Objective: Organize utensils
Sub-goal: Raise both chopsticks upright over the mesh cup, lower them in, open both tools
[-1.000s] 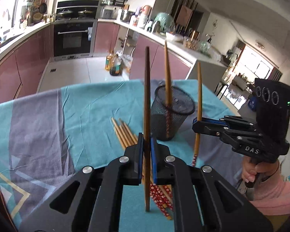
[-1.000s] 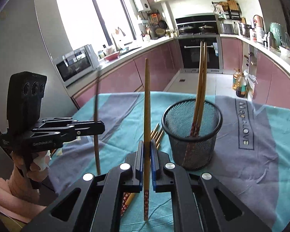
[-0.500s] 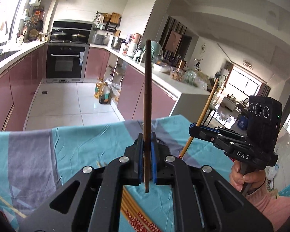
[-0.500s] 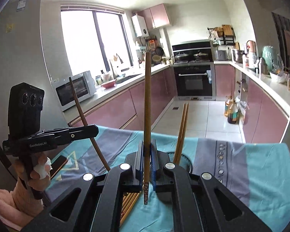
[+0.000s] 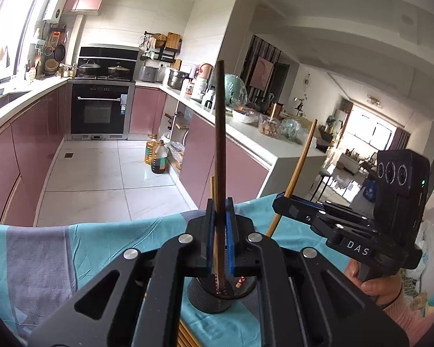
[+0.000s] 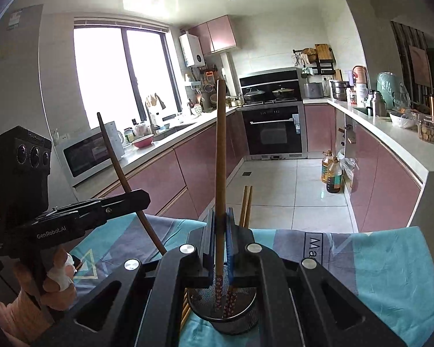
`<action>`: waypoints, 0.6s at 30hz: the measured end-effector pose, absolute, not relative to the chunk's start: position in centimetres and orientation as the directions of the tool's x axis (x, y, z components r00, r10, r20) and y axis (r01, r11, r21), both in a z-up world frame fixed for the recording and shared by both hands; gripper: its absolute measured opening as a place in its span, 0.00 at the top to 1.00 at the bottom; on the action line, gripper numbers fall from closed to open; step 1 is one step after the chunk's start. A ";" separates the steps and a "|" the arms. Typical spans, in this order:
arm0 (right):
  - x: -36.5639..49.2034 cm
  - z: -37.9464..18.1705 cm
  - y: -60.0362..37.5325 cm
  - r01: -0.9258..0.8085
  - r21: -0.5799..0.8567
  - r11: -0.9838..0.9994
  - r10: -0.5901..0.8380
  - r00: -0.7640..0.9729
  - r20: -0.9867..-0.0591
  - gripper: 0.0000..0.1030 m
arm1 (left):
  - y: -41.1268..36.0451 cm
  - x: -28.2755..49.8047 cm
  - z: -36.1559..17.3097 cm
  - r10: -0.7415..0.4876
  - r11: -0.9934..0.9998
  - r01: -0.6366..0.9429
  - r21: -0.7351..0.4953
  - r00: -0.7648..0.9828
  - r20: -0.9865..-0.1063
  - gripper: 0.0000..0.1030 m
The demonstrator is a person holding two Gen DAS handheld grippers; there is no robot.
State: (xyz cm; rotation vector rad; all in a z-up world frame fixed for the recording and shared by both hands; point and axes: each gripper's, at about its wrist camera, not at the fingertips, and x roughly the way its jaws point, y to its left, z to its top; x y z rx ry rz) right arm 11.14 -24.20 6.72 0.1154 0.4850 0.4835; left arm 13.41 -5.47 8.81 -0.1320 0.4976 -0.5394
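Only right view [image 6: 218,240] shows microwave [image 6: 85,156] (leftward).

- Mesh cup [image 6: 222,315] stands on the table cloth [image 6: 390,263], directly below and in front of both grippers.
- 2 chopsticks [image 6: 246,205] stand in the cup, tips above its rim.
- Loose chopsticks [image 5: 185,334] lie on the cloth left of the cup.
- Left gripper [image 5: 219,225] holds 1 chopstick [image 5: 219,133] upright over the cup.
- Right gripper [image 6: 219,231] holds 1 chopstick [image 6: 220,150] upright, its lower end inside the cup.
- Kitchen counters stand behind the table.
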 end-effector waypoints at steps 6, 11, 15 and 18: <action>12.3 4.7 -23.5 -0.418 0.209 0.884 0.464 0.726 -0.508 0.94 | -7.8 14.4 5.7 -0.506 0.853 0.484 -0.196 0.671 -0.542 0.93; 13.5 2.8 -22.9 -0.418 0.208 0.884 0.454 0.662 -0.597 0.94 | -9.0 14.9 3.4 -0.497 0.845 0.506 -0.174 0.622 -0.605 0.93; 14.1 1.5 -22.2 -0.412 0.205 0.888 0.441 0.633 -0.637 0.94 | -9.8 15.8 2.1 -0.483 0.847 0.503 -0.169 0.599 -0.638 0.93; 14.7 1.0 -22.3 -0.403 0.212 0.890 0.437 0.627 -0.645 0.94 | -10.1 16.4 1.6 -0.477 0.850 0.497 -0.173 0.590 -0.652 0.92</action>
